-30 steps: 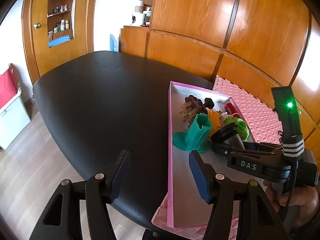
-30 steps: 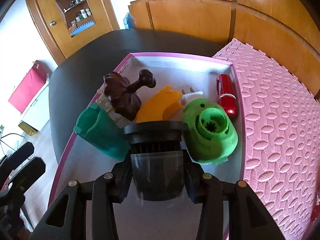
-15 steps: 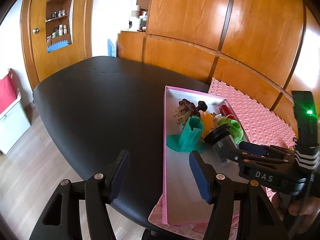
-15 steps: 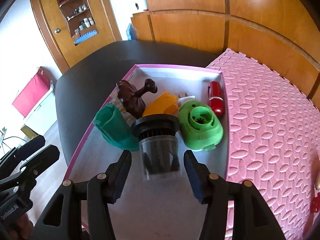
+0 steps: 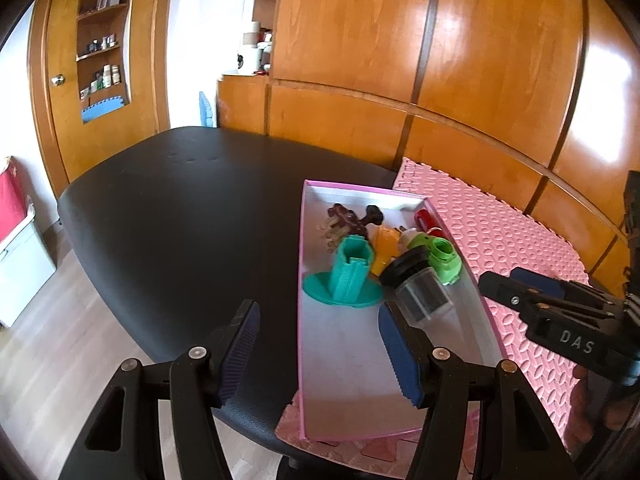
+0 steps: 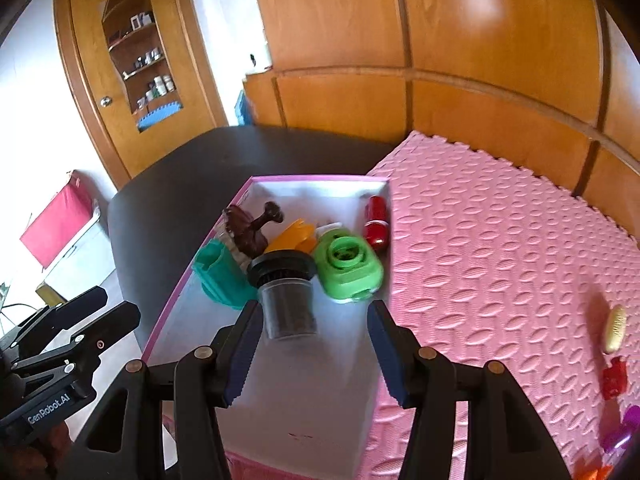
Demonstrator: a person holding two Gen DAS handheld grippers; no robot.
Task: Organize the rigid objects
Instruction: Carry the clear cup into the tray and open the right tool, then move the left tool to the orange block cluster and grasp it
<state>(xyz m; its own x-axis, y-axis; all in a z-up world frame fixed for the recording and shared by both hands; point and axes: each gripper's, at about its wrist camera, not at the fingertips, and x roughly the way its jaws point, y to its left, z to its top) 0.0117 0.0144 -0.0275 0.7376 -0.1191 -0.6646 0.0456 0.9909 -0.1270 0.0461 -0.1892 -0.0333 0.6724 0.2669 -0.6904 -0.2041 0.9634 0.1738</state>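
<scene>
A pink-rimmed box (image 6: 280, 384) (image 5: 344, 364) lies on a pink foam mat. In it are a black-capped clear cylinder (image 6: 286, 298) (image 5: 420, 292), a teal part (image 6: 220, 276) (image 5: 348, 276), a green part (image 6: 346, 266) (image 5: 440, 258), an orange piece (image 6: 292, 236), a brown piece (image 6: 248, 228) and a red cylinder (image 6: 376, 222). My right gripper (image 6: 314, 354) is open and empty, just behind the black-capped cylinder. My left gripper (image 5: 320, 354) is open and empty over the box's left edge.
The box and the pink mat (image 6: 500, 264) rest on a black table (image 5: 180, 216). A gold oval (image 6: 615, 328), a red piece (image 6: 614, 376) and a purple piece (image 6: 624, 428) lie on the mat at right. Wooden panels (image 5: 400, 80) stand behind.
My right gripper opened, let go of the black-capped cylinder in the box and drew back. My left gripper stayed open.
</scene>
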